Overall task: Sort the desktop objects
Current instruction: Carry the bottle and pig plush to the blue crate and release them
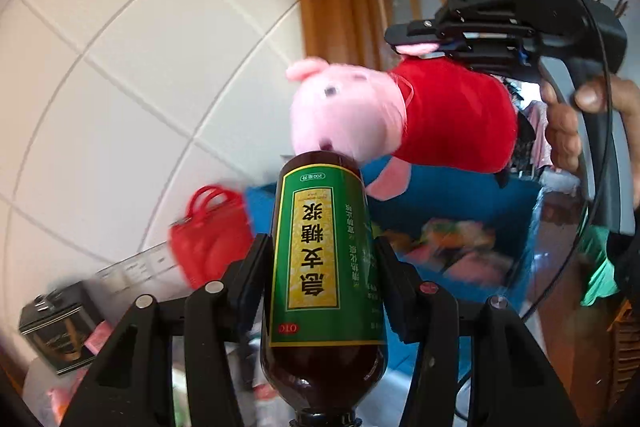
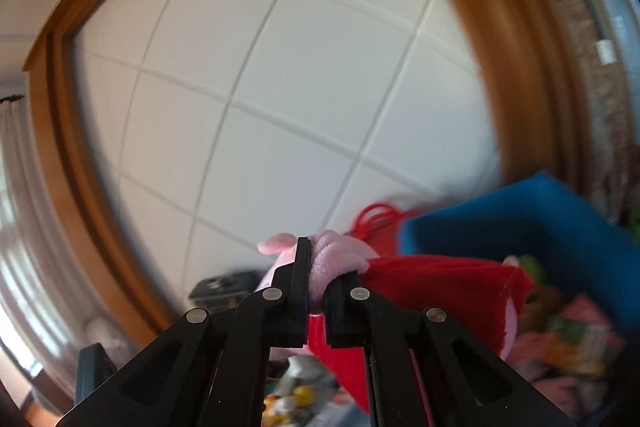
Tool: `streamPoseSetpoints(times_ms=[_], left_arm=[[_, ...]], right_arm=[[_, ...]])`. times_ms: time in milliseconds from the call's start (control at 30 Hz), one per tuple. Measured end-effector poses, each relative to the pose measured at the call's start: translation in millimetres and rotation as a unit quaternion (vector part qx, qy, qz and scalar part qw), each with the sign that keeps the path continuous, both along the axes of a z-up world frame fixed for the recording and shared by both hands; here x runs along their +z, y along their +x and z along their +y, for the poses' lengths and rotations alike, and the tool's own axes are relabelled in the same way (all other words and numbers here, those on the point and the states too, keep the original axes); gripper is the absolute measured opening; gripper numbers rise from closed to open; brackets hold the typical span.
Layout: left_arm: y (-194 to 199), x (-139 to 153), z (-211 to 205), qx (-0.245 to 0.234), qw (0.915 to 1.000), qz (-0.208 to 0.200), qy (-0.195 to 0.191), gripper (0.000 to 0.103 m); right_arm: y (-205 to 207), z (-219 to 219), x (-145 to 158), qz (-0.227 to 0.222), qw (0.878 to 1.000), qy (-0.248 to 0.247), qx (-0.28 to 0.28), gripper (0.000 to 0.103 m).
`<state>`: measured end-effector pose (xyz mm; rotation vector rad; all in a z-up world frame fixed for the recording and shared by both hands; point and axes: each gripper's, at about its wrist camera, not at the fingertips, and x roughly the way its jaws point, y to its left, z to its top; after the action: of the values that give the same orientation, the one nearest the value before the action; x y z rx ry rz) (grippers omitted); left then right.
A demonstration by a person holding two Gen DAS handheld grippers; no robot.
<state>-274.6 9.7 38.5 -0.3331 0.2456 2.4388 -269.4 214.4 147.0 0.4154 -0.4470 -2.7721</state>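
Note:
My left gripper is shut on a brown syrup bottle with a green and gold label, its cap end toward the camera. Beyond it a pink pig plush toy in a red dress hangs in the air from my right gripper, held by a person's hand. In the right wrist view my right gripper is shut on a pink limb of the plush toy, and the red dress drapes to the right below the fingers.
A blue fabric bin with several soft, colourful items stands below the toy. A small red handbag sits left of it, a dark tin box at lower left. White tiled wall and wooden frame lie behind.

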Motion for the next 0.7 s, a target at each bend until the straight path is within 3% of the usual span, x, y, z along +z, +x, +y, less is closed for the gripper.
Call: streamPoseSetpoints(times_ms=[233, 500, 567, 600, 633, 667, 700], left_arm=[[-5.1, 13.0, 122.0, -0.007, 0.9999, -0.005, -0.007, 0.051], [-19.3, 27.5, 193.1, 0.019, 0.9994, -0.007, -0.027, 0.051], [-23.2, 35.5, 204.2, 0.033, 0.9990, -0.008, -0.028, 0.056], [-23.2, 39.4, 206.5, 0.045, 0.9986, -0.002, -0.028, 0.068], [-20.9, 42.6, 208.2, 0.061, 0.9977, 0.010, -0.027, 0.082], [-16.4, 45.6, 207.9, 0.078, 0.9963, 0.027, -0.023, 0.086], [-14.7, 46.1, 206.7, 0.086, 0.9953, 0.039, -0.021, 0.094]], right_arm=[[15.7, 96.9, 1.1, -0.003, 0.998, 0.003, -0.056, 0.005], [-12.1, 184.2, -22.8, -0.046, 0.996, -0.007, -0.082, 0.006], [-18.6, 204.0, -27.5, -0.063, 0.994, -0.018, -0.091, 0.015], [-23.7, 210.4, -30.1, -0.075, 0.993, -0.023, -0.089, 0.020], [-26.4, 217.0, -31.0, -0.079, 0.993, -0.026, -0.089, 0.034], [-25.3, 219.8, -31.9, -0.076, 0.992, -0.027, -0.095, 0.053], [-20.7, 221.3, -31.3, -0.065, 0.993, -0.025, -0.100, 0.063]])
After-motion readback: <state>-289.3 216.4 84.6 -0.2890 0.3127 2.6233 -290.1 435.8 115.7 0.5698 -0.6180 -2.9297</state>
